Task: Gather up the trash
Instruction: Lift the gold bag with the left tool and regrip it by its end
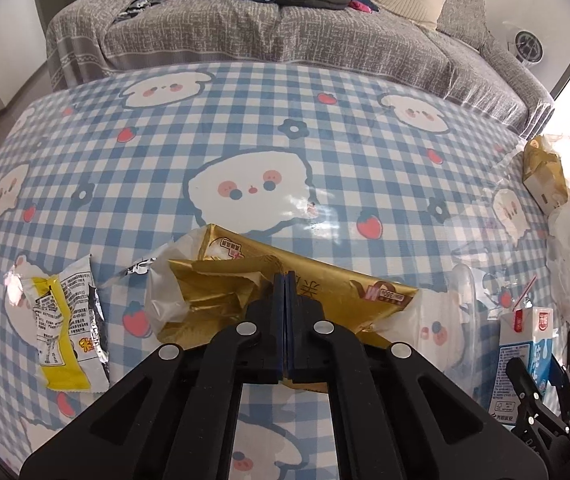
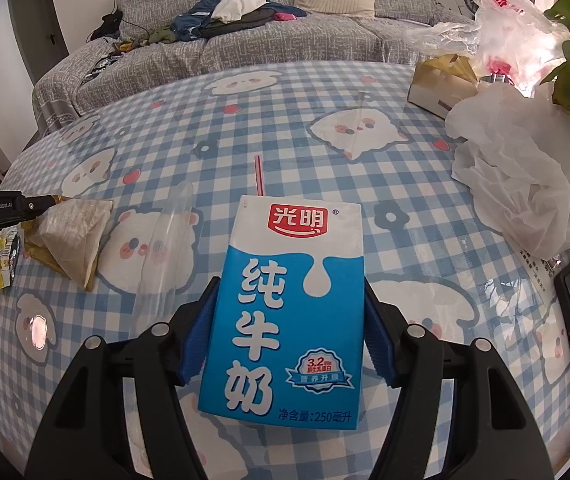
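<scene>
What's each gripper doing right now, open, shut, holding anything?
Left gripper: shut on the gold wrapper.
Right gripper: shut on the milk carton, straw still in it.

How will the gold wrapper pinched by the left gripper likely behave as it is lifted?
The gold wrapper is creased and torn open, so it will probably droop around the left gripper. It looks thin and empty, likely very light. Its glossy film may slip, since only an edge is pinched.

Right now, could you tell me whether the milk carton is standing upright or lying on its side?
Upright: the milk carton stands on its base between the right tongs, straw poking from its top.
</scene>
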Demonstrator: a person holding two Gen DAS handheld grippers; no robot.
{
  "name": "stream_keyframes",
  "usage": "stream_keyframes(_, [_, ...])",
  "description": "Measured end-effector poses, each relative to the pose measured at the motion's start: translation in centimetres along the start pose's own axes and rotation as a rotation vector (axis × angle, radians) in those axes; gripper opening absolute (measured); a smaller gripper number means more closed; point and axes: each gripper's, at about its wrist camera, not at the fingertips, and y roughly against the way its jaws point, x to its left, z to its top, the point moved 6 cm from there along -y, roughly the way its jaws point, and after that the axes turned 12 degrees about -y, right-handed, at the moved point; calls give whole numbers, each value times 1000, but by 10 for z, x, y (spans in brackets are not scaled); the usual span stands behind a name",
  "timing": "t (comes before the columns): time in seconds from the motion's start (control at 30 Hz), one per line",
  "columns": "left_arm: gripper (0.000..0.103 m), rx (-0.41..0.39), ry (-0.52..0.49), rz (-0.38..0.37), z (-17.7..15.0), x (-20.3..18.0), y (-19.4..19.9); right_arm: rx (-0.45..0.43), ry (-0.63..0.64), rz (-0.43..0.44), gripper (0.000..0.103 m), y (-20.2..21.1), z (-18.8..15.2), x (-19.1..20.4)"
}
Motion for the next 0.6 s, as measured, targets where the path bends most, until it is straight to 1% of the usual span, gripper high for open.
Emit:
stream_keyframes(0.13, [0,-5,-3,-8,-3,0,8,-6,0,8,62,7,0,2])
stream_keyframes(0.23, [2,-2,23,-17,-6,5,14,-6,6,11,62,9,-2,2])
stream_keyframes(0.27, [11,0,33,-13,-7,7,15,-7,7,11,62,9,-2,2])
stream_keyframes(0.3, [17,-4,44,-5,-7,10,20,-6,10,11,62,9,-3,4])
stream_keyframes(0.37, [54,-31,57,13,-7,16,31,-4,12,15,62,9,-4,4])
stream_keyframes(0.43, [58,-50,63,32,-7,20,39,-1,18,15,62,8,-4,5])
stream_keyframes(0.5, [63,-49,61,42,-6,23,44,0,21,15,62,8,-5,6])
stream_keyframes(0.53, [68,-49,56,49,-7,23,46,1,22,15,62,7,-4,5])
stream_keyframes(0.6, [71,-46,46,69,-8,24,49,2,21,16,62,7,-4,5])
